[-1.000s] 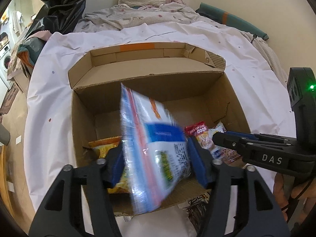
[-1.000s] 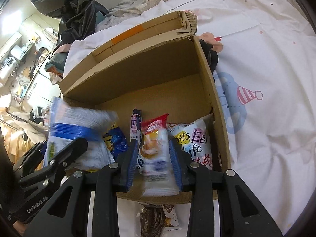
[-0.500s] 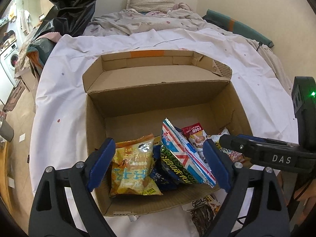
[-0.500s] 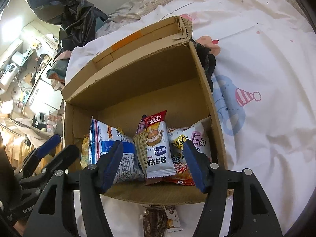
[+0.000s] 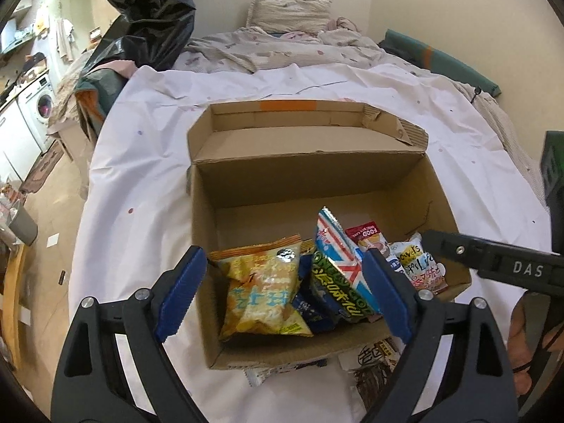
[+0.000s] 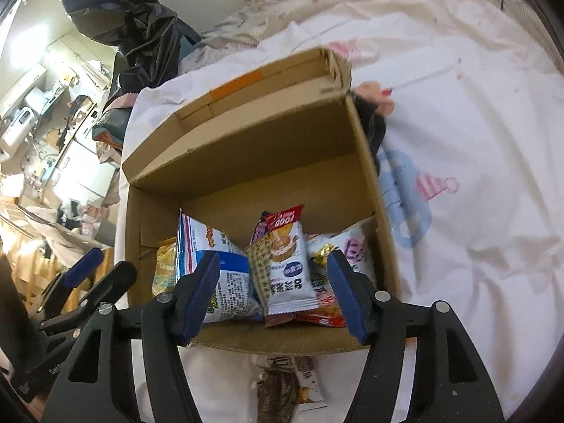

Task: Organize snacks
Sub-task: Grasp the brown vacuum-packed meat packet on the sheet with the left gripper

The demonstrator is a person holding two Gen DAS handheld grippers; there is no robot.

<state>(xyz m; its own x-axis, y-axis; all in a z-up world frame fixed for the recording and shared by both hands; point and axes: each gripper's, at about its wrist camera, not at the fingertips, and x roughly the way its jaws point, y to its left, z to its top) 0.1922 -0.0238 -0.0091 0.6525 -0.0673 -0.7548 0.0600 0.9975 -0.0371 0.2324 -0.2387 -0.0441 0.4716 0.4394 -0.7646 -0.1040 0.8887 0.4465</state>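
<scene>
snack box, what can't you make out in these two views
- Dark blue packet, left wrist view: mostly buried between the yellow chip bag and the blue-and-white bag; print unreadable.
- Packets in front of the box, both views: the brown one is cut off by the right hand-held gripper and the frame edge.
- Box floor under the snacks: covered.

Brown cardboard box [image 5: 370,176] – orange tape, yellow snack bag [image 5: 262,292], blue-padded tools
</scene>
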